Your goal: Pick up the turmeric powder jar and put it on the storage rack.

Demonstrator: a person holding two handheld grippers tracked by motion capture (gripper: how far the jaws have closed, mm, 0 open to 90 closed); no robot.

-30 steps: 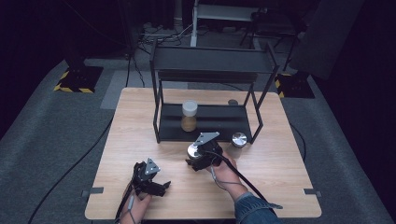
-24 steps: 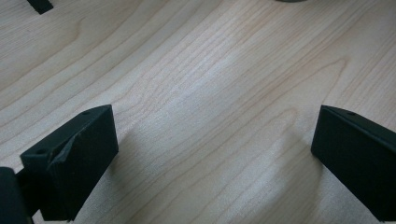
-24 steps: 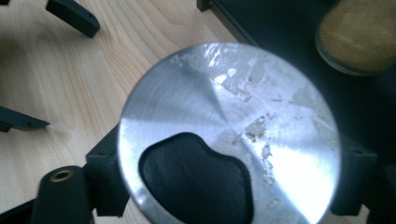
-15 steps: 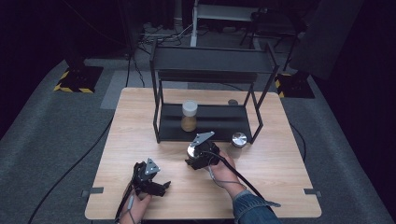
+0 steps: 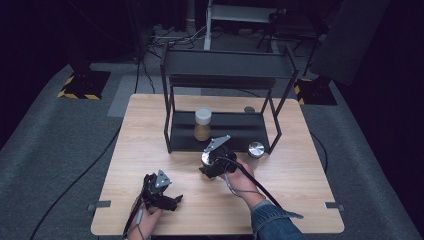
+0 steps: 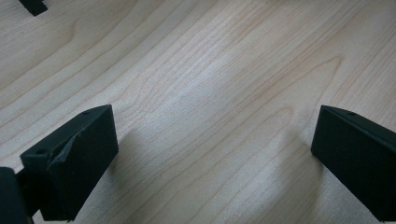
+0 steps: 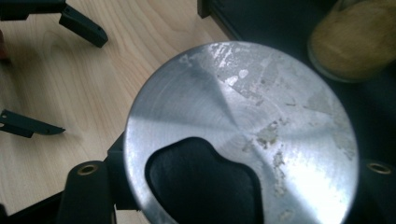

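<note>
My right gripper (image 5: pixel 210 161) is shut on a round metal tin (image 5: pixel 206 158) just in front of the black rack (image 5: pixel 172 127). In the right gripper view the tin's scratched silver top (image 7: pixel 243 112) sits between the two jaws. A jar with a white lid and brown contents (image 5: pixel 202 124) stands on the rack's lower shelf, seen close by as the jar (image 7: pixel 359 42). My left gripper (image 5: pixel 175 200) rests open near the table's front edge, with bare wood between its fingers (image 6: pixel 70 158).
A second metal tin (image 5: pixel 256 149) stands at the rack's front right foot. A small round object (image 5: pixel 249 109) lies behind the rack. The rack's upper shelf (image 5: pixel 227 67) overhangs the lower one. The wooden table (image 5: pixel 300 200) has open room at front right.
My right gripper has shifted very slightly at the tin. The left gripper, the jar and the second tin have stayed put.
</note>
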